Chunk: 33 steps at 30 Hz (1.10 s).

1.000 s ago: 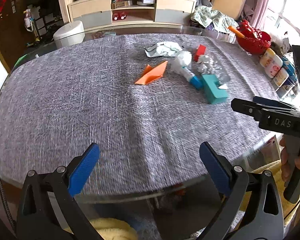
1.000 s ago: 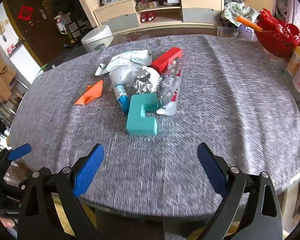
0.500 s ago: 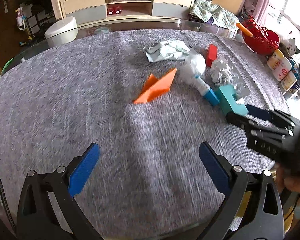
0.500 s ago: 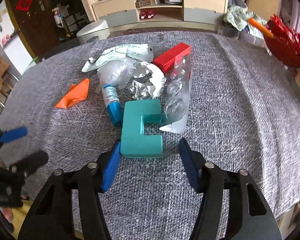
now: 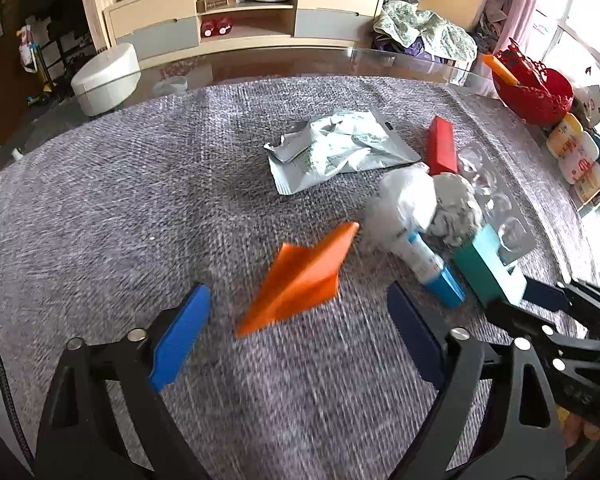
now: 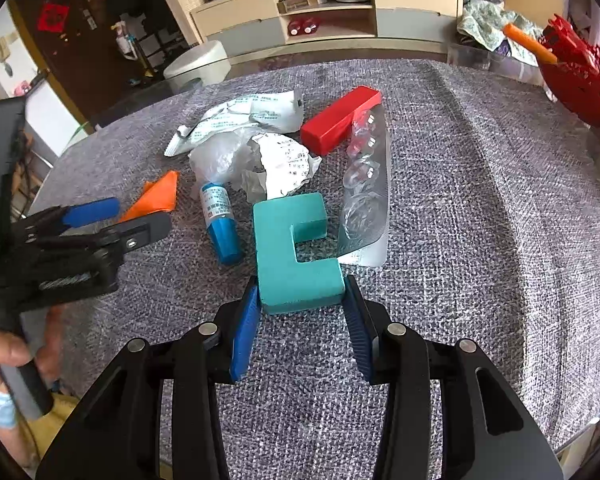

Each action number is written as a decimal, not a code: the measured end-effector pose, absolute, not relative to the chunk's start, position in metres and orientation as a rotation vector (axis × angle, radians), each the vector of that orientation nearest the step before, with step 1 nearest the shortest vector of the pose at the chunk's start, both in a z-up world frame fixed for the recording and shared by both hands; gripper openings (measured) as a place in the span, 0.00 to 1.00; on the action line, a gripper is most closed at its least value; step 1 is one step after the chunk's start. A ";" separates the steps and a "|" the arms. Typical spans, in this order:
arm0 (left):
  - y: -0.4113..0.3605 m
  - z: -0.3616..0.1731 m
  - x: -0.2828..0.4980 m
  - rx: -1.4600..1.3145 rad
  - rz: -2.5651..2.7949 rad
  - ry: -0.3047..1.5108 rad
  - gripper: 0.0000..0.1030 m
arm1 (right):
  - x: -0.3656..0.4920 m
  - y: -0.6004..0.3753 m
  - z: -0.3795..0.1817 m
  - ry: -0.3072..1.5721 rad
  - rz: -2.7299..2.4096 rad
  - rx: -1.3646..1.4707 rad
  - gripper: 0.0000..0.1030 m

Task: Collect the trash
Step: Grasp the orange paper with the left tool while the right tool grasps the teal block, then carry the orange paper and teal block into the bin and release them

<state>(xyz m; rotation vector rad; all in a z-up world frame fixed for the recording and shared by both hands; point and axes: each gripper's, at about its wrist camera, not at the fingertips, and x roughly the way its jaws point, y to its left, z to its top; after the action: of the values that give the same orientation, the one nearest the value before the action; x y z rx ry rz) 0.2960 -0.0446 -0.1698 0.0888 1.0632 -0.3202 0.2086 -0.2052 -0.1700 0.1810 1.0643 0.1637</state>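
The right hand-held gripper (image 6: 302, 300) pinches the near end of the teal C-shaped block (image 6: 290, 248), which lies flat on the table (image 6: 480, 208) with both pads against its sides. The left hand-held gripper (image 5: 298, 322) is spread wide, with the orange folded paper (image 5: 300, 276) lying just ahead between its fingers. Beyond the block lie a blue-capped tube (image 6: 219, 220), crumpled paper (image 6: 284, 162), a clear blister tray (image 6: 366, 196) and a red block (image 6: 340, 120).

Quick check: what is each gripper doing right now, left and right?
Left gripper: open, holding nothing; the orange folded paper lies just ahead of its jaws.
Right gripper: jaws closed onto the teal C-shaped block.
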 end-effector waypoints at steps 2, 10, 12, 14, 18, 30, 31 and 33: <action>-0.045 -0.172 0.299 0.100 -0.310 1.044 0.68 | 0.209 -0.205 -0.170 1.065 0.166 0.182 0.41; -0.035 -0.168 0.287 0.094 -0.294 1.019 0.26 | 0.189 -0.200 -0.170 1.083 0.190 0.175 0.41; -0.034 -0.167 0.273 0.092 -0.301 1.035 0.15 | 0.179 -0.199 -0.169 1.090 0.193 0.179 0.41; -0.034 -0.166 0.258 0.087 -0.312 1.057 0.10 | 0.167 -0.200 -0.169 1.097 0.197 0.195 0.41; -0.035 -0.161 0.215 0.079 -0.330 1.083 0.07 | 0.145 -0.201 -0.167 1.099 0.188 0.189 0.41; -0.038 -0.144 0.093 0.021 -0.374 1.078 0.07 | 0.060 -0.195 -0.146 1.065 0.235 0.177 0.40; -0.038 -0.144 0.086 0.021 -0.375 1.080 0.07 | 0.055 -0.194 -0.145 1.065 0.241 0.181 0.40; -0.036 -0.145 0.070 0.019 -0.372 1.084 0.07 | 0.043 -0.194 -0.146 1.074 0.256 0.195 0.40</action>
<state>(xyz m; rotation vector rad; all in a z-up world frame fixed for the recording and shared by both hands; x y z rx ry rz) 0.0699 -0.0363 -0.1453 0.0193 1.0844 -0.3724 0.0427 -0.1943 -0.1461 0.1951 1.0741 0.2561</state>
